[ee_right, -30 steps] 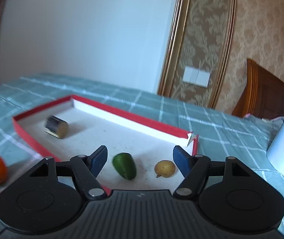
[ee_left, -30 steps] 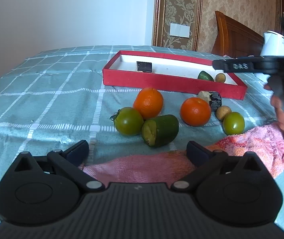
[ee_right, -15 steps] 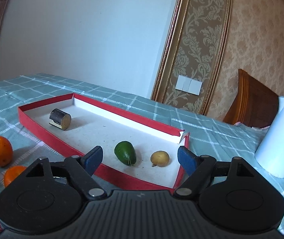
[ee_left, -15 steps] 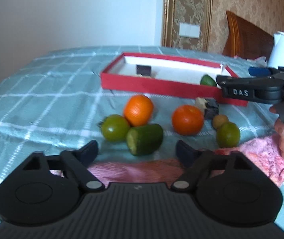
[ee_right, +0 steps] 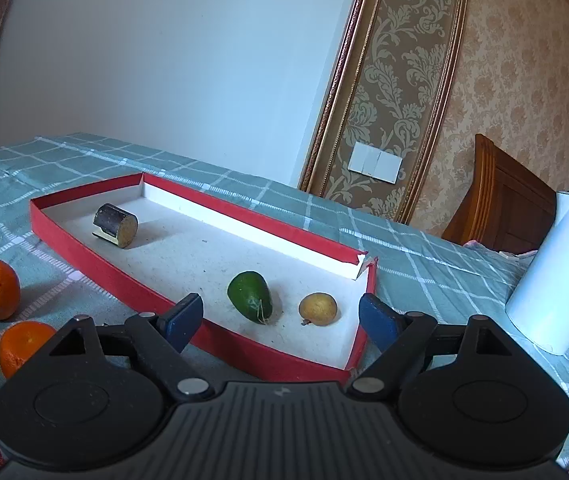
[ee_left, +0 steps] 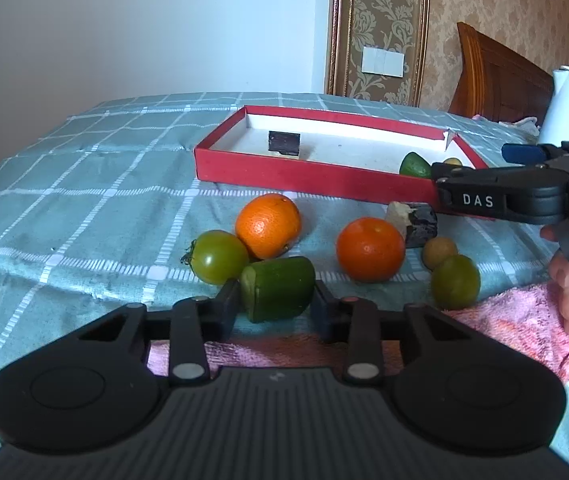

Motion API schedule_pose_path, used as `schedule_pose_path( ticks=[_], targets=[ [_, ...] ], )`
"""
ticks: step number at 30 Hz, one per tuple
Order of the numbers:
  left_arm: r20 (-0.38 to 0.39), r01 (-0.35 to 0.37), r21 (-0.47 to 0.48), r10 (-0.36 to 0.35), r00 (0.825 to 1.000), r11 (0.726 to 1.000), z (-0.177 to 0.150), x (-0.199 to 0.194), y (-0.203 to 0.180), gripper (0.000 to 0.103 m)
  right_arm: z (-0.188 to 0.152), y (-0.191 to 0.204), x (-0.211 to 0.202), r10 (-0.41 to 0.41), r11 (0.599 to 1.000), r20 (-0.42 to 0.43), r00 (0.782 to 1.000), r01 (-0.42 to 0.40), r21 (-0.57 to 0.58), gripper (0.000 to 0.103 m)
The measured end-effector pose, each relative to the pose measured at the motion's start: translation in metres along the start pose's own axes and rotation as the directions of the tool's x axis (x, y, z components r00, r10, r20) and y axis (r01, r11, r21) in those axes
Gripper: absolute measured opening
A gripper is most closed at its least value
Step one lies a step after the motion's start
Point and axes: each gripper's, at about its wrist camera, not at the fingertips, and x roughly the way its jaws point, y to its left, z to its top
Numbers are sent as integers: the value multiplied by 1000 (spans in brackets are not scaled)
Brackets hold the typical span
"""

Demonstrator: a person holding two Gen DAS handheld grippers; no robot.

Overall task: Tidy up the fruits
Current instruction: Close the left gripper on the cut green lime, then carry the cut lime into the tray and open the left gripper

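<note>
- The left gripper (ee_left: 277, 303) has its two fingers closed in on either side of a cut green fruit (ee_left: 278, 294), pale cut face turned left. The pads look to be touching its sides, so I judge it gripped; whether it is lifted clear of the cloth cannot be told.
- That fruit lies at the near edge of the loose pile on the checked tablecloth (ee_left: 84, 208), just beside a green tomato (ee_left: 219, 256) and in front of an orange (ee_left: 268, 226) — likely chosen because it is the closest piece and the easiest to reach.
- More fruit waits on the cloth: a second orange (ee_left: 370, 249), a small brown fruit (ee_left: 439, 253) and a round green one (ee_left: 455, 281), near a pink towel (ee_left: 516, 320).
- The red tray (ee_right: 84, 248) is where sorted pieces go; it holds a green fruit (ee_right: 250, 297), a small yellow-brown fruit (ee_right: 318, 309) beside it, and a dark cut cylinder (ee_right: 115, 225) at the far end.
- The right gripper (ee_right: 280, 322) hangs above the tray's near corner, fingers spread wide and holding nothing — probably waiting its turn.
- A white jug (ee_right: 556, 268) stands on the cloth beyond the tray's right end, apart from the fruit.
- Most of the sorting appears left to do.
</note>
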Motion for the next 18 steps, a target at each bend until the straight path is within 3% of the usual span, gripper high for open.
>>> schedule_pose_path(
  ticks=[11,18],
  targets=[
    [39,18,-2,-18,999,1000,3,-11,5,34,-1,1,3,-5,1000,-13,1000,5,-2,85],
    [68,44,16,-45,997,999,26,-18,6,33,-1,-1,5,16,1000,-34,999,-15,13,86]
  ],
)
